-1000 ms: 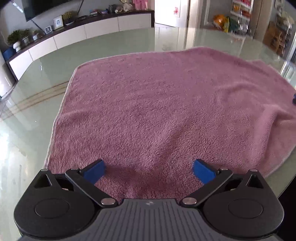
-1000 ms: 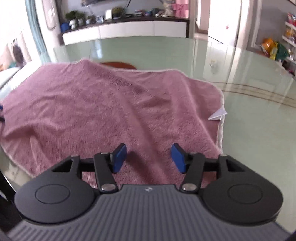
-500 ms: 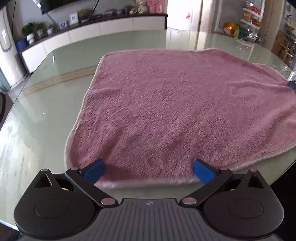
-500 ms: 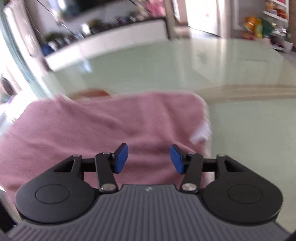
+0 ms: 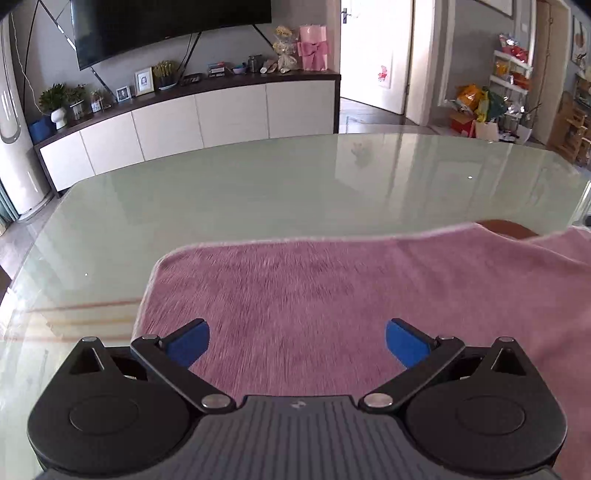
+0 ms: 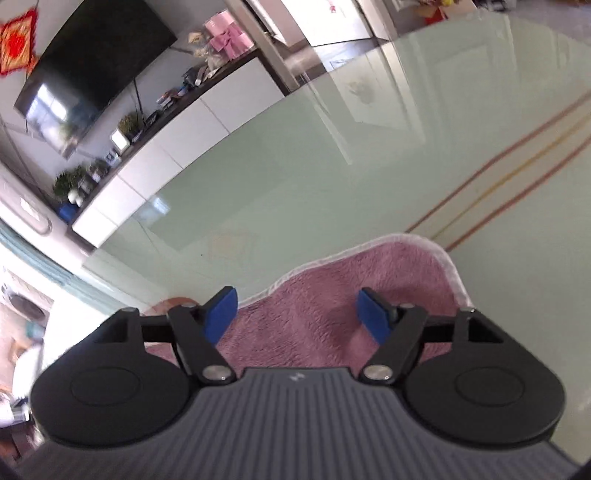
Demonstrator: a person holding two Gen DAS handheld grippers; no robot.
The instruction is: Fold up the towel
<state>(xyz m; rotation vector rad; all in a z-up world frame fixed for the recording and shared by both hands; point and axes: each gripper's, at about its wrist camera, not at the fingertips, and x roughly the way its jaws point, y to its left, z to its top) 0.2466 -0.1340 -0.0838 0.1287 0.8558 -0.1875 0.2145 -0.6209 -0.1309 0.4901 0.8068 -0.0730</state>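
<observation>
Left wrist view first: I see my left gripper [image 5: 297, 341] with its blue pads [image 5: 188, 342] spread wide and nothing pinched between them, held over the pink towel [image 5: 332, 295]. The towel lies flat on the pale green glass table [image 5: 258, 192], its far edge running across the frame and its rounded far-left corner just ahead and left of my left pad; off to the right the cloth rises over something brownish at the table's edge, which I cannot make out. The pile directly under the fingers is smeared with blur. Beyond the table I see a long white sideboard [image 5: 192, 114] carrying plants and photo frames, a dark television [image 5: 166, 26] on the wall above it, and a pink gift box [image 5: 313, 48] with a bow. On the right wrist view the whole frame is tilted. My right gripper [image 6: 295, 314] has its pads apart, partly spread, gripping nothing, and between them shows a corner of the towel [image 6: 332, 295] with a whitish hem, humped and slightly wrinkled. Whether the pads touch the fabric I cannot tell. Red and yellow stripes [image 6: 517, 162] run across the glass past that corner.
</observation>
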